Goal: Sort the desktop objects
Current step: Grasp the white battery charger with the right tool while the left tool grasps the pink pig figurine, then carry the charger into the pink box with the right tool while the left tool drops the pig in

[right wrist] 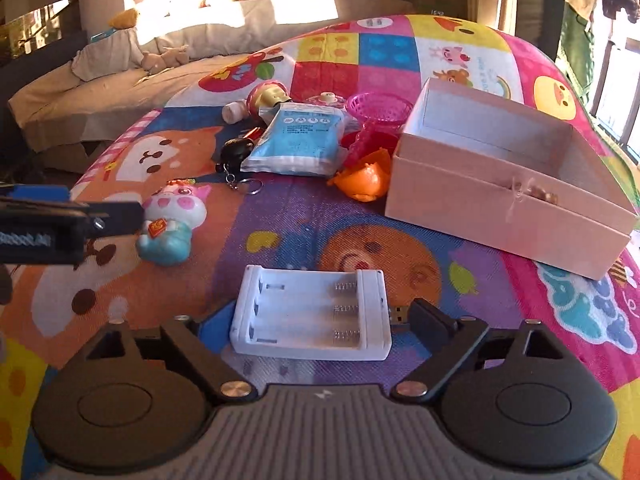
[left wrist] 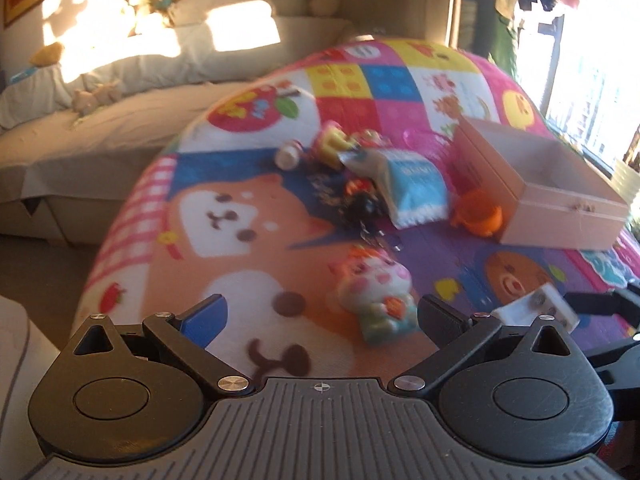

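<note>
Two fingers of the right gripper (right wrist: 320, 320) sit spread on either side of a white battery holder (right wrist: 312, 320) with three bare slots and springs; whether they touch it I cannot tell. The left gripper (left wrist: 322, 316) is spread wide beside a pink-and-white pig toy (left wrist: 378, 292). Farther out on the colourful surface (right wrist: 304, 220) lie a blue packet (right wrist: 298, 140), an orange toy (right wrist: 366, 178) and a black keychain (right wrist: 236, 152), left of the open pink box (right wrist: 500, 208).

blue packet (right wrist: 298, 140) print blurred, no text readable
</note>
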A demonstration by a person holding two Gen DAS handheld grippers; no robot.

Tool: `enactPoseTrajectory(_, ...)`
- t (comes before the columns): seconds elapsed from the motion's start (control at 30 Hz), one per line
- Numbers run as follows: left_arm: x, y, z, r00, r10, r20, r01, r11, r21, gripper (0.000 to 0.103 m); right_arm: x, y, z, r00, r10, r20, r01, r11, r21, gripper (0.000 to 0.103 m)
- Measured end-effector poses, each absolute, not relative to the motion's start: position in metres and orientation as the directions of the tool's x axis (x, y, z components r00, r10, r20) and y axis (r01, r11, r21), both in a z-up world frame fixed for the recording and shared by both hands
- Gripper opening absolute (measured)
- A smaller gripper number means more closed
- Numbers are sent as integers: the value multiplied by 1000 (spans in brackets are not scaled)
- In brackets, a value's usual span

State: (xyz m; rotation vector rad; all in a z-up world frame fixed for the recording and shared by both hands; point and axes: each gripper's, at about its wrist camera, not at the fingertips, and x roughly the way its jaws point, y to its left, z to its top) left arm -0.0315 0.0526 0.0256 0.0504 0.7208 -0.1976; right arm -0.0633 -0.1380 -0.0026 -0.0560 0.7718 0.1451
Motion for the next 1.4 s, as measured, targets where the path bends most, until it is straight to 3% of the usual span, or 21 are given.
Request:
enactPoseTrajectory(0.17, -17, 29, 15, 694, -158, -702, 204, 979, -19, 100, -82, -175, 7, 732, 52, -680, -100, 995, -31, 91)
enactPoseTrajectory(0.2, -15, 26, 14, 690, -154, -707, 203, 979, -16, 95, -86, -182, 11, 737, 47, -674, -91, 995, -30, 91)
enactPoseTrajectory(0.23, -13, 22, 12, 682, -151, -715, 204, 979, -12, 76, -91, -189, 15, 743, 42, -668, -84, 996, -31, 91)
enactPoseTrajectory(0.33, -13, 13, 12, 691, -132, -711, 211, 977, 23, 64, -106, -208, 31, 766, 29, -642, -68, 997, -36, 91)
enactPoseTrajectory(0.37, -14, 11, 12, 693, -134, -708, 221, 975, 32, 55, -111, -214, 37, 775, 28, -632, -66, 997, -37, 91)
enactPoseTrajectory(0.5, -37, 1, 29, 724, -163, -671, 291, 953, 83, 52, -136, -235, 63, 822, 11, -570, -46, 998, -46, 91)
enactPoseTrajectory(0.6, -61, -14, 65, 747, -255, -614, 384, 919, 85, 52, -157, -249, 90, 868, -2, -496, -29, 998, -55, 91)
enactPoseTrajectory(0.8, -72, -65, 142, 693, -507, -513, 610, 792, 41, 52, -169, -271, 152, 937, -28, -349, -6, 996, -94, 91)
enactPoseTrajectory(0.9, -49, -96, 152, 680, -540, -496, 645, 762, 54, 52, -152, -282, 173, 951, -36, -307, 1, 994, -113, 91)
enactPoseTrajectory(1.0, -5, -117, 150, 674, -559, -483, 638, 770, 1, 54, -115, -295, 180, 945, -47, -323, 20, 996, -86, 91)
enactPoseTrajectory(1.03, 15, -120, 148, 659, -574, -487, 639, 768, -40, 63, -98, -299, 180, 941, -51, -335, 27, 997, -75, 91)
enactPoseTrajectory(1.07, 34, -122, 144, 639, -582, -502, 635, 768, -82, 86, -79, -302, 177, 938, -53, -341, 32, 997, -67, 91)
enactPoseTrajectory(1.1, 51, -121, 139, 630, -580, -517, 618, 777, -119, 95, -61, -305, 174, 936, -44, -349, 27, 998, -54, 92)
enactPoseTrajectory(1.23, 84, -81, 114, 670, -509, -540, 512, 844, -161, 100, 5, -314, 150, 883, -11, -469, 22, 1000, 18, 95)
enactPoseTrajectory(1.4, 70, -23, 76, 816, -302, -492, 367, 929, 38, 103, 45, -279, 140, 856, 54, -514, -56, 998, 11, 95)
